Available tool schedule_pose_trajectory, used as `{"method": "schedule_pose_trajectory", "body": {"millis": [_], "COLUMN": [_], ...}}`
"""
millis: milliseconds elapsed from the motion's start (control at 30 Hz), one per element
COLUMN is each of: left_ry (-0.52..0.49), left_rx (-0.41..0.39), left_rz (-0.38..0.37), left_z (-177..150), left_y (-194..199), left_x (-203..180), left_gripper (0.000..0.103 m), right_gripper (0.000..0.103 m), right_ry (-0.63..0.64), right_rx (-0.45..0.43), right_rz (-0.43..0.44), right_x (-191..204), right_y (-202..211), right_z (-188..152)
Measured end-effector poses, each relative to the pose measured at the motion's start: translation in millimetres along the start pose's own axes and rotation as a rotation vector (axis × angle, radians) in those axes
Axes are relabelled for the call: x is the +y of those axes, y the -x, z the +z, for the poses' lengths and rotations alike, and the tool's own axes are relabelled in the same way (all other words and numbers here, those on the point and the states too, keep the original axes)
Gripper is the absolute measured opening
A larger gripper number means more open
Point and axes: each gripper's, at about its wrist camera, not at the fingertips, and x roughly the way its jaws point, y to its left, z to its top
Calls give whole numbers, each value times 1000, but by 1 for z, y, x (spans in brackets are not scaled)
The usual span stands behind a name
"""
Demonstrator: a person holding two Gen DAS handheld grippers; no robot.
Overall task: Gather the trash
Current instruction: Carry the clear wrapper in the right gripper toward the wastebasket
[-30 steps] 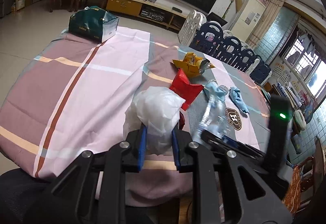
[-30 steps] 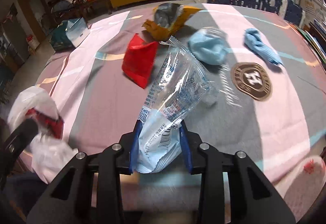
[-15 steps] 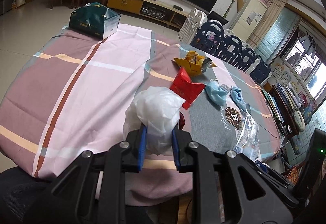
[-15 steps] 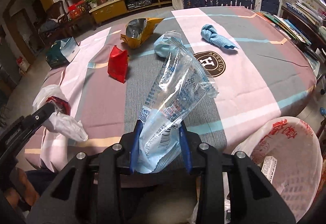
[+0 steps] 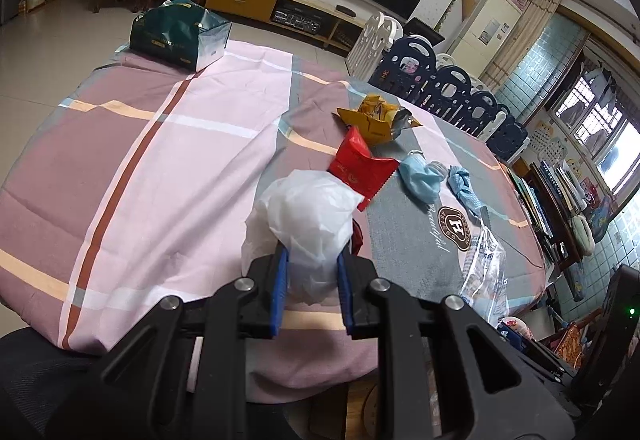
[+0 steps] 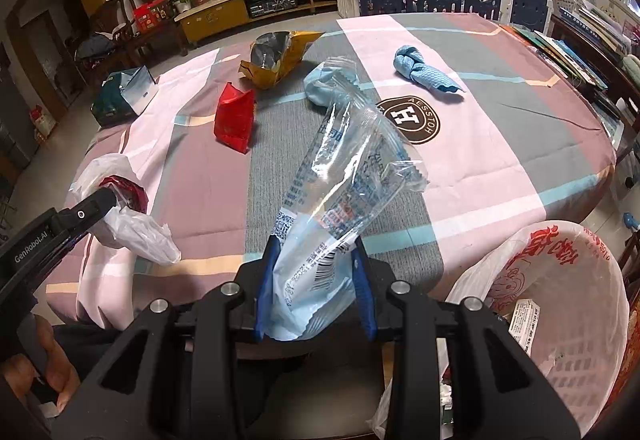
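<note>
A living room with a large dark television on the far wall; in the foreground stands a round table under a pink, mauve and grey striped cloth [image 5: 168, 144].

Left gripper [image 5: 312, 280]: clenched on a crumpled white plastic bag [image 5: 308, 216], something red caught in its folds. It hangs over the near table edge.

Right gripper [image 6: 314, 280]: clenched on the pale-blue printed end of a clear, crinkled plastic wrapper [image 6: 344, 176], which stands up and forward from the jaws. It is held off the table's near rim.

Receptacle: a white plastic basket lined with a red-printed white bag [image 6: 576, 304] sits low, to the right of the right gripper and below table level. A scrap of paper already lies inside.

Remaining on the cloth, ahead of both grippers: a red foil snack pouch [image 6: 235, 118], a torn yellow snack bag with silver lining [image 6: 280, 58], a light-blue face mask [image 5: 420, 180] partly behind the wrapper, and a twisted blue cloth [image 6: 420, 70]. A dark green gift bag [image 5: 176, 34] stands at the far edge.

Assessment: the step in hand appears to be carrying the wrapper to the basket. The next move calls for swinging the right gripper rightward and down over the basket's mouth, then releasing; the bag in the left presumably follows. The wrapper is light and may cling to the pads.
</note>
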Motion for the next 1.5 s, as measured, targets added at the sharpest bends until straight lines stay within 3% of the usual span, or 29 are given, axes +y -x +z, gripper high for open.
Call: {"method": "schedule_pose_trajectory", "body": {"millis": [667, 967, 1267, 1500], "left_ry": [-4, -6, -9, -12], "left_rx": [4, 15, 25, 27], "left_rz": [1, 11, 22, 26], "left_z": [0, -1, 0, 0], "left_y": [0, -4, -6, -7], "left_x": [-2, -2, -2, -3], "left_gripper": [23, 23, 23, 23], "right_gripper": [35, 35, 35, 35], "right_ry": [-9, -16, -72, -135], "right_rx": [3, -45, -107, -61], "right_rz": [6, 12, -19, -144], "right_x": [1, -5, -57, -130], "right_y": [-2, 14, 58, 76], "right_z": [-4, 4, 7, -31]}}
